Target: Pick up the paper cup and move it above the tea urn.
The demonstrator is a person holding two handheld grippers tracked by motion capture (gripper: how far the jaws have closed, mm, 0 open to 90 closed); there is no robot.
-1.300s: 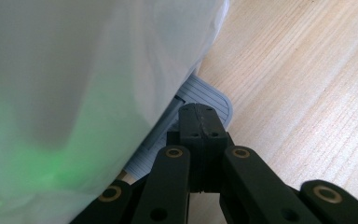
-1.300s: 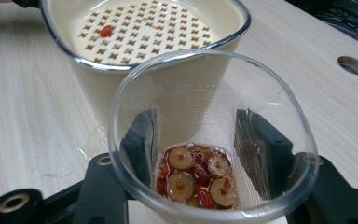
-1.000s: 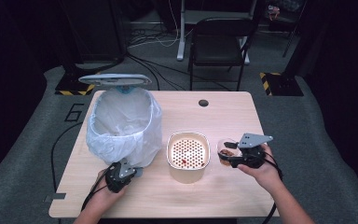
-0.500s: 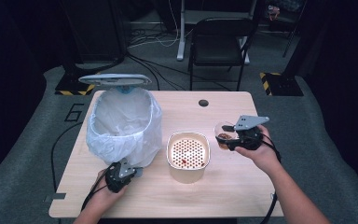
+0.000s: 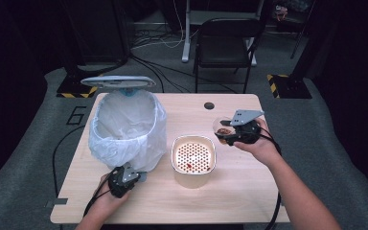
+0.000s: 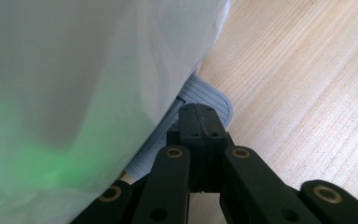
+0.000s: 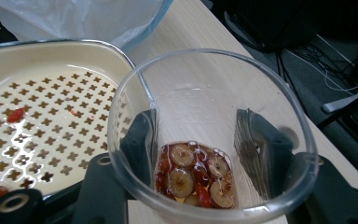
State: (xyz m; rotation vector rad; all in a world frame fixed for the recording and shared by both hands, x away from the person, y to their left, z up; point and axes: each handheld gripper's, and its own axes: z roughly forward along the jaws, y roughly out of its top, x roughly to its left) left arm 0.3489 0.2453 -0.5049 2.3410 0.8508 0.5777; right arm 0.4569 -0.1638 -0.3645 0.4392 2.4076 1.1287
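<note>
A bin lined with a white bag [image 5: 127, 127] stands at the table's left, its grey lid [image 5: 118, 81] raised. My left gripper [image 5: 124, 176] is shut, its tip [image 6: 200, 116] pressed on the bin's ribbed grey pedal [image 6: 209, 93] under the bag [image 6: 74, 70]. My right gripper [image 5: 230, 134] is shut on a clear cup [image 5: 222, 125], held above the table to the right of a cream strainer bowl [image 5: 175, 153]. In the right gripper view the jaws [image 7: 196, 126] clasp the cup [image 7: 205, 93] from outside. Sliced red dates in liquid [image 7: 196, 175] lie at its bottom.
The strainer [image 7: 51, 44] has a perforated insert with a few red bits on it. A round hole [image 5: 209, 105] sits near the table's far edge. A black chair [image 5: 227, 45] stands behind the table. Cables trail off the front edge.
My right gripper has lifted the cup and carried it away from the front edge and slightly left, toward the strainer. The left gripper has stayed on the pedal.
</note>
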